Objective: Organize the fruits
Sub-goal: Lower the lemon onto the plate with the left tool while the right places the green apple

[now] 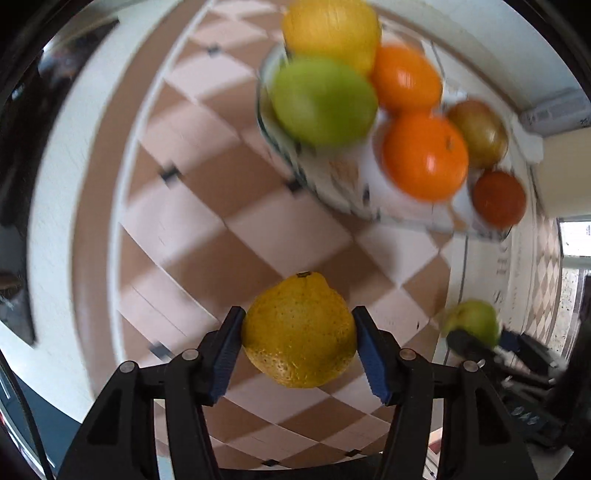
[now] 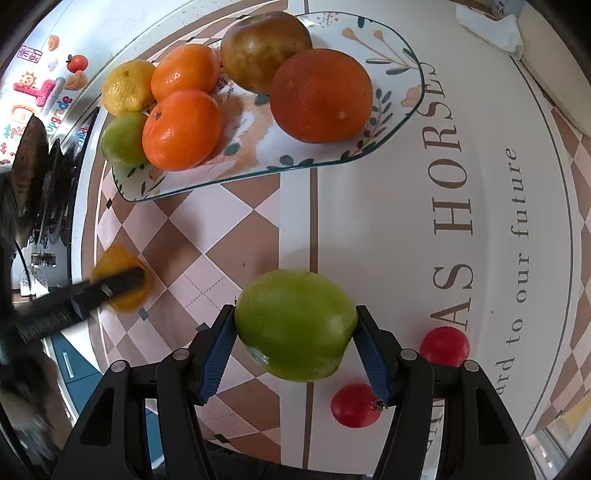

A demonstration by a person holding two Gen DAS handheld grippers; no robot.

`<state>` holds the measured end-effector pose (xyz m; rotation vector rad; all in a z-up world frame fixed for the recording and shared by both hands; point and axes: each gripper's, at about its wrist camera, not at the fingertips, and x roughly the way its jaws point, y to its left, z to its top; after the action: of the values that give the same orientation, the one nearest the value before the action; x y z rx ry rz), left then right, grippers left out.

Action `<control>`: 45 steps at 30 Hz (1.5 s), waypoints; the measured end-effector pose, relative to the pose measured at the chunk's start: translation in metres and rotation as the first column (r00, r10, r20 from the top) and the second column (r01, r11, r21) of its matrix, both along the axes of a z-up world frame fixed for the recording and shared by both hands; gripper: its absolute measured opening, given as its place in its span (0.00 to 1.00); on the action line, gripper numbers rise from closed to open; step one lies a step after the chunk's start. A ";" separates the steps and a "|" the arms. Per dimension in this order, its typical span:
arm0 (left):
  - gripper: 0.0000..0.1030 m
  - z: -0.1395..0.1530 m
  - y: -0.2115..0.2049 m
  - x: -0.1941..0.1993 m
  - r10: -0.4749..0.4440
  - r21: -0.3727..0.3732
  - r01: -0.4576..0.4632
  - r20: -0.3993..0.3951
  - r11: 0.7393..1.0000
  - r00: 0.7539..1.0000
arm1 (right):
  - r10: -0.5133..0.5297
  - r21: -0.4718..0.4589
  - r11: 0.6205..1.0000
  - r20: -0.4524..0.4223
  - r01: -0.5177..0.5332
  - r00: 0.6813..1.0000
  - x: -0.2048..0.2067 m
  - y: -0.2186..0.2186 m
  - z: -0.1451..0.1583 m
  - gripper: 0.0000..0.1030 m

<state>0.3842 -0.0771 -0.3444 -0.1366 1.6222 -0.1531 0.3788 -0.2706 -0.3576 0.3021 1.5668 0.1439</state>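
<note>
My left gripper [image 1: 299, 349] is shut on a yellow lemon [image 1: 298, 328], its blue pads pressing both sides, above the checkered cloth. The right gripper [image 2: 295, 350] is shut on a green fruit [image 2: 293, 323]. A glass plate [image 2: 400, 70] with a leaf print lies farther ahead. It holds a lemon [image 2: 127, 86], two mandarins [image 2: 183, 129], a green fruit [image 2: 120, 142], a brownish fruit [image 2: 266, 51] and a dark orange [image 2: 321, 96]. In the right wrist view the left gripper [image 2: 110, 284] and its lemon [image 2: 116, 260] are blurred at the left. Two small red fruits [image 2: 443, 345] lie on the cloth near the right gripper.
The table is covered with a cloth [image 2: 221, 240] that has brown and white diamonds and a white band with lettering. Dark kitchen gear [image 2: 33, 177] stands at the left edge. A white folded cloth [image 2: 495, 26] lies at the far right corner.
</note>
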 end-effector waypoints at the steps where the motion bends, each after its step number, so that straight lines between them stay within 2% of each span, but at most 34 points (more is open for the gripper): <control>1: 0.55 0.002 -0.004 -0.004 -0.013 0.017 0.013 0.017 1.000 1.000 | 0.000 0.005 1.000 -0.003 0.000 1.000 0.001 -0.002 0.000 0.64; 4: 0.55 -0.001 -0.006 -0.008 0.012 -0.027 -0.013 -0.011 1.000 1.000 | 0.008 0.012 1.000 -0.008 -0.008 1.000 0.003 -0.004 0.001 0.64; 8: 0.54 0.005 -0.011 -0.013 0.015 -0.022 -0.015 0.002 1.000 1.000 | -0.008 0.022 1.000 -0.006 0.008 1.000 0.000 -0.004 -0.003 0.64; 14: 0.54 0.046 -0.037 0.001 0.003 -0.100 0.004 0.065 0.995 0.998 | -0.099 0.123 0.988 0.015 0.097 0.995 0.000 -0.034 0.016 0.63; 17: 0.54 0.083 -0.058 0.025 -0.019 -0.166 0.037 0.109 0.985 0.994 | -0.159 0.162 0.976 0.057 0.148 0.986 0.009 -0.058 0.038 0.63; 19: 0.54 0.095 -0.062 0.055 -0.041 -0.186 0.066 0.135 0.980 0.990 | -0.191 0.170 0.970 0.094 0.174 0.977 0.022 -0.075 0.054 0.63; 22: 0.55 0.112 -0.086 0.102 -0.099 -0.167 0.130 0.182 0.977 0.978 | -0.223 0.157 0.967 0.137 0.201 0.965 0.047 -0.096 0.065 0.63; 25: 0.55 0.122 -0.103 0.141 -0.161 -0.117 0.187 0.203 0.975 0.966 | -0.240 0.141 0.966 0.159 0.219 0.958 0.072 -0.111 0.063 0.63; 29: 0.55 0.103 -0.138 0.185 -0.251 -0.080 0.263 0.138 0.962 0.958 | -0.245 0.134 0.965 0.158 0.225 0.957 0.101 -0.123 0.047 0.63; 33: 0.55 0.063 -0.174 0.213 -0.329 -0.060 0.329 0.010 0.942 0.944 | -0.259 0.155 0.959 0.129 0.239 0.957 0.111 -0.124 0.027 0.64; 38: 0.55 0.023 -0.193 0.220 -0.376 -0.055 0.372 -0.114 0.927 0.920 | -0.262 0.192 0.953 0.128 0.235 0.957 0.112 -0.126 0.019 0.64; 41: 0.55 0.013 -0.198 0.218 -0.396 -0.039 0.394 -0.151 0.918 0.906 | -0.237 0.195 0.958 0.125 0.210 0.964 0.113 -0.125 0.019 0.65; 43: 0.55 0.010 -0.201 0.216 -0.403 -0.043 0.402 -0.170 0.915 0.899 | -0.225 0.224 0.955 0.122 0.194 0.967 0.113 -0.125 0.020 0.68; 45: 0.56 0.011 -0.201 0.214 -0.402 -0.021 0.404 -0.170 0.914 0.900 | -0.222 0.233 0.953 0.113 0.192 0.969 0.116 -0.125 0.023 0.78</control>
<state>0.5984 -0.2784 -0.3331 0.2080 1.8085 -0.4597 0.4951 -0.3956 -0.3349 0.6172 1.3740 0.1715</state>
